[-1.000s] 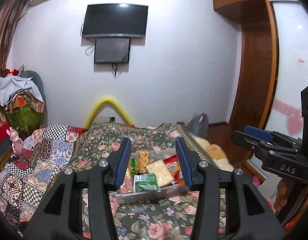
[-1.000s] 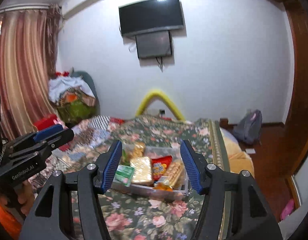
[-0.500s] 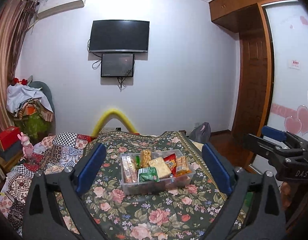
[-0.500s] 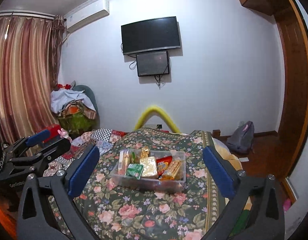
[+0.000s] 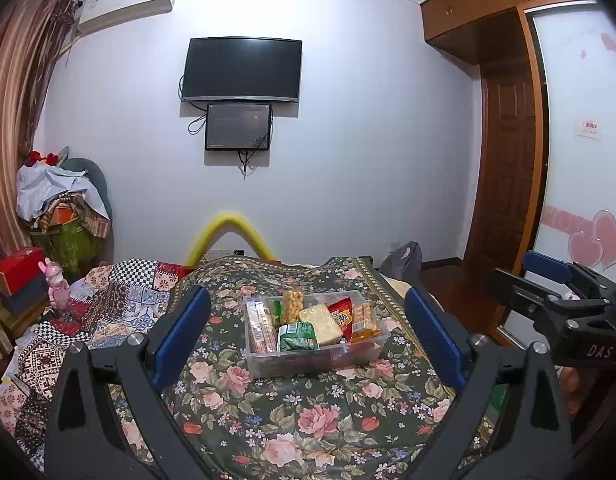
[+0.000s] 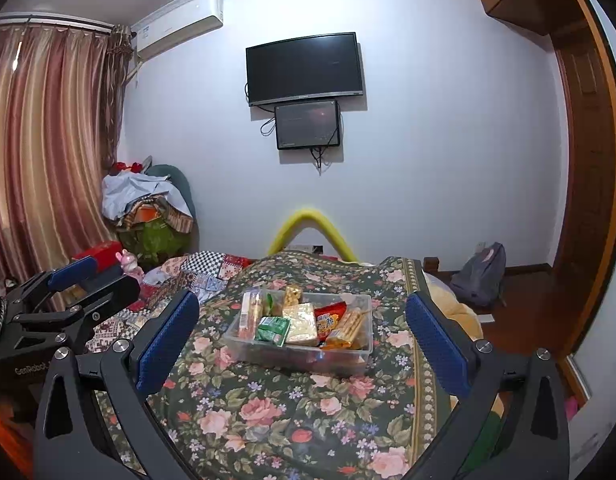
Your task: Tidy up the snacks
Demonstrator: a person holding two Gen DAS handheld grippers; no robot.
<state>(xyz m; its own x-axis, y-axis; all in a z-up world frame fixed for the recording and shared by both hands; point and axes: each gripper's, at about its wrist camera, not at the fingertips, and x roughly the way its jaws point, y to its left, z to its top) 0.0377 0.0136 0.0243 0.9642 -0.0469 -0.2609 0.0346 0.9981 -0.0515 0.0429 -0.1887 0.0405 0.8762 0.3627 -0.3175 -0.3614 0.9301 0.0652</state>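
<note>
Noted: clear snack bin (image 5: 316,354) resting on floral bedspread (image 5: 308,420), far centre, packets inside; left gripper (image 5: 308,336) and right gripper (image 6: 304,332) near, jaws just opened wide apart, nothing between, neither touching bin; green packet (image 5: 298,337) at bin's near side

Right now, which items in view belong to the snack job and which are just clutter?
Job items:
- clear plastic bin on the floral bedspread
- green packet
- red chip bag
- pale cracker pack
- left tool and right tool, both open, holding nothing

Clutter:
- TV
- grey backpack
- pink rabbit toy
- clothes pile
</note>
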